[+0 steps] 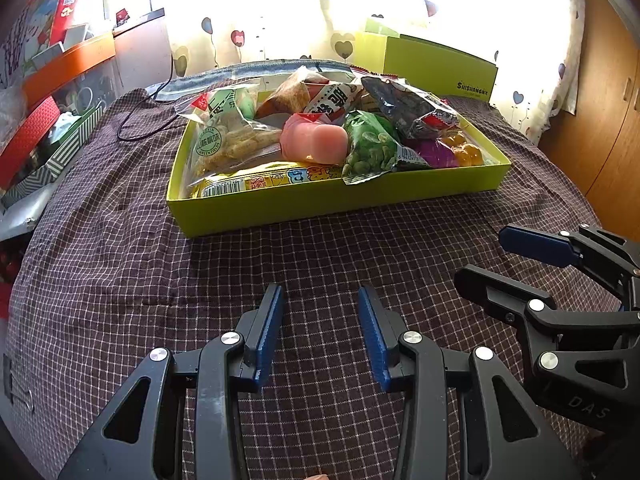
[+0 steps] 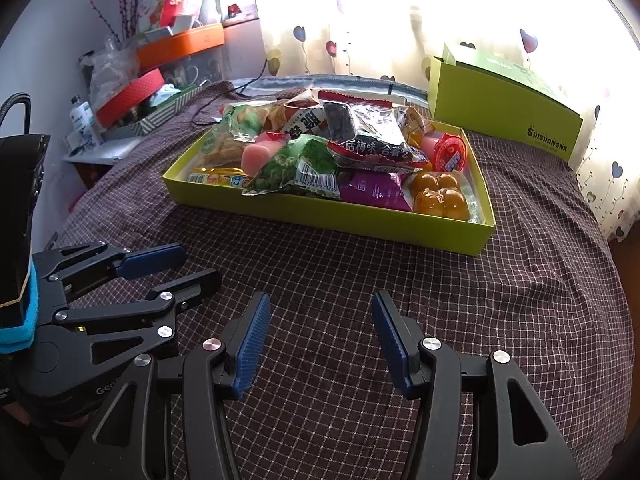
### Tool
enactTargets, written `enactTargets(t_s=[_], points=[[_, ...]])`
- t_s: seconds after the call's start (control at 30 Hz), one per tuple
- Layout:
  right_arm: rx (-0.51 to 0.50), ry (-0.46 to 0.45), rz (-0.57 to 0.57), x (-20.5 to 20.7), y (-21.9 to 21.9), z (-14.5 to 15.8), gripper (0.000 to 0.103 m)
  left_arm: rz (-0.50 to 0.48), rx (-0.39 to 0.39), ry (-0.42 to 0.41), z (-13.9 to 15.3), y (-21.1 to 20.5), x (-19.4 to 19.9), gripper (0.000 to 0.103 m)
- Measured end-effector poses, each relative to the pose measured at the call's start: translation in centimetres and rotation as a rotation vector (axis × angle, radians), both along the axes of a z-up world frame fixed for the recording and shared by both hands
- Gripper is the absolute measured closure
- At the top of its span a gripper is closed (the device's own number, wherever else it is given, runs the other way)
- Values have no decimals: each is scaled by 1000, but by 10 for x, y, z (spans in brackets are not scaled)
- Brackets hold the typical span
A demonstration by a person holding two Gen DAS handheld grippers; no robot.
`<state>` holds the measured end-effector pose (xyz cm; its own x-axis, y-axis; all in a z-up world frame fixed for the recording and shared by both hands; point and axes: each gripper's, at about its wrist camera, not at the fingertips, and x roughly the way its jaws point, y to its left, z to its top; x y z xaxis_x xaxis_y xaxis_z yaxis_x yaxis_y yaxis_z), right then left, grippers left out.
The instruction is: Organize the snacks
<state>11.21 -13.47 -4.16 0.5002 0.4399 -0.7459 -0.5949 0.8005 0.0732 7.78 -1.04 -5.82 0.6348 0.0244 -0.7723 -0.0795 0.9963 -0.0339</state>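
A lime-green shallow box point(image 1: 320, 204) point(image 2: 360, 220) sits on the checked cloth, piled with snack packs: a green pea bag point(image 1: 370, 148) point(image 2: 296, 168), a pink jelly point(image 1: 314, 142) point(image 2: 260, 154), a dark plum bag point(image 1: 408, 104) point(image 2: 368, 132), a purple pack point(image 2: 374, 190), golden cakes point(image 2: 440, 196) and a red jelly cup point(image 2: 450, 154). My left gripper point(image 1: 320, 300) hovers over bare cloth in front of the box, open, nothing between its fingers. My right gripper point(image 2: 320, 308) stands open and empty beside it; in the left wrist view it shows at the right point(image 1: 486, 256).
The box's lime-green lid point(image 1: 436, 66) point(image 2: 504, 116) leans against the heart-print curtain at the back right. At the left, a cluttered shelf with an orange box point(image 2: 180, 46) and red boxes point(image 2: 132, 96). A black cable point(image 1: 140, 120) lies on the cloth.
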Motion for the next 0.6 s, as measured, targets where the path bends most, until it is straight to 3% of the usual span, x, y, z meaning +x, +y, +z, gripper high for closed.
enactTargets(t_s=[0.6], points=[[-5, -1, 7, -2, 2, 0, 50, -2, -2, 1, 0, 0, 1, 63]])
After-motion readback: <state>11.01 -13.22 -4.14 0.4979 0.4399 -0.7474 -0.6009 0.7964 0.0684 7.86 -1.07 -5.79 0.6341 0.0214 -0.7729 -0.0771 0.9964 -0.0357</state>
